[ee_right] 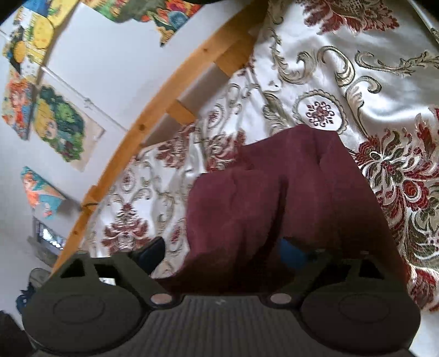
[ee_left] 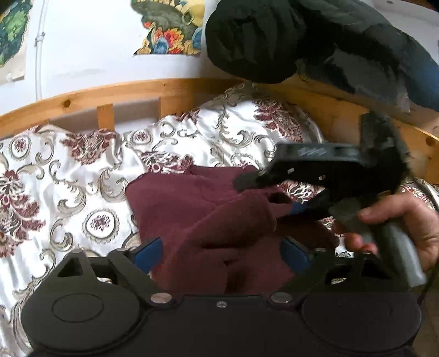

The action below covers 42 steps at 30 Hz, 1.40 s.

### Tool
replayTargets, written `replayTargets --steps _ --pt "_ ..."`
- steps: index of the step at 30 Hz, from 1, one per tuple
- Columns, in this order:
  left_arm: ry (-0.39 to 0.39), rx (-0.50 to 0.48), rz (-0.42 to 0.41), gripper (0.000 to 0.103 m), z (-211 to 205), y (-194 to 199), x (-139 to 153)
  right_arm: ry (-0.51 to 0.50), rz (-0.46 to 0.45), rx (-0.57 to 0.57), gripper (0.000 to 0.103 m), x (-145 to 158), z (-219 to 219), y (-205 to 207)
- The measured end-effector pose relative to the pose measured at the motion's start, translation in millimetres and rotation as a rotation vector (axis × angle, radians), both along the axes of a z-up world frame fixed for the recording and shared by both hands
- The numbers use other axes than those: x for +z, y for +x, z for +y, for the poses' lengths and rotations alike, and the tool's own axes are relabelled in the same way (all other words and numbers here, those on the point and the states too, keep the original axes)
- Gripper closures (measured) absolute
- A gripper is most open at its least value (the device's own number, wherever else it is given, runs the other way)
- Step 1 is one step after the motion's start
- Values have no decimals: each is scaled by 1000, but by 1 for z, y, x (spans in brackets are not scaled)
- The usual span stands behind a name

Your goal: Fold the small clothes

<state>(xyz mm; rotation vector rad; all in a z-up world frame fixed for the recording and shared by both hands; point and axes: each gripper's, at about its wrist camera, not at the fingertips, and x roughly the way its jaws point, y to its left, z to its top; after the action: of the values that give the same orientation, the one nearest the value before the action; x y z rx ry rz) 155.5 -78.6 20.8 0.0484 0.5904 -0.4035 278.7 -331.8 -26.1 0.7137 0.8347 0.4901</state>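
Note:
A small maroon garment [ee_left: 208,219] lies bunched on the patterned satin bedspread [ee_left: 68,170]. My left gripper [ee_left: 222,255] stands wide open, its blue pads on either side of the cloth's near part. The right gripper [ee_left: 274,197] comes in from the right in the left wrist view, blurred, with a fold of the maroon cloth between its jaws. In the right wrist view the maroon garment [ee_right: 288,203] hangs draped over and between the right gripper [ee_right: 225,255], hiding most of its right finger; the jaws look wide apart.
A wooden bed rail [ee_left: 115,93] runs behind the bedspread, below a white wall with colourful pictures [ee_left: 170,24]. The person's dark sleeve [ee_left: 301,38] hangs at top right, and a bare hand [ee_left: 397,228] holds the right gripper's handle.

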Motion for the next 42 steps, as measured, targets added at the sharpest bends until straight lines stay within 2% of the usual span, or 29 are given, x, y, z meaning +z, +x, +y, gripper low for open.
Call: replayTargets --steps 2,3,4,5,6,7,8,11,17,21,28,30,32,34,36,38,39,41,42 --pt "-21 -22 -3 31 -1 1 -1 -29 16 -14 23 -6 5 7" --pt "-29 -28 -2 36 -1 1 -3 -41 19 -21 32 -9 5 7" --pt "-28 -27 -8 48 -2 2 -4 -56 21 -28 39 -11 7 8" --pt "-20 -26 -16 62 -4 2 -6 -72 21 -30 54 -12 8 9" --pt "-9 -24 -21 68 -5 2 -7 -88 20 -30 66 -13 7 9" --pt "-3 -23 -23 75 -6 3 -7 -102 14 -34 72 -13 7 8" --pt "-8 -25 -27 77 -6 3 -8 -110 4 -37 82 -12 6 8" --pt "-35 -45 -20 83 -8 1 -8 -141 -65 -48 90 1 5 3" --pt "-29 -129 -9 87 -37 2 -7 -251 -256 -72 91 46 -4 -13" --pt "-21 -181 -9 87 -62 5 -11 -295 -263 -117 91 54 -21 -15" --pt "-41 -199 31 84 -80 7 -24 -319 -174 -176 91 40 -39 -9" --pt "-57 -197 37 79 -79 6 -25 -327 -151 -175 91 34 -40 -8" --pt "-89 -205 51 70 -74 4 -25 -338 -124 -168 89 29 -40 -6" --pt "-121 -212 56 62 -69 3 -25 -342 -104 -169 80 25 -42 -6" --pt "-151 -218 63 54 -63 1 -22 -351 -85 -180 66 23 -44 -7" --pt "-177 -212 73 40 -58 -1 -19 -354 -70 -196 60 21 -46 -8" --pt "-183 -199 74 36 -56 -2 -17 -352 -61 -206 53 21 -48 -10" --pt "-184 -157 72 20 -51 -6 -12 -348 -46 -225 43 20 -52 -12" --pt "-182 -132 72 16 -48 -7 -10 -345 -41 -230 37 19 -54 -14"
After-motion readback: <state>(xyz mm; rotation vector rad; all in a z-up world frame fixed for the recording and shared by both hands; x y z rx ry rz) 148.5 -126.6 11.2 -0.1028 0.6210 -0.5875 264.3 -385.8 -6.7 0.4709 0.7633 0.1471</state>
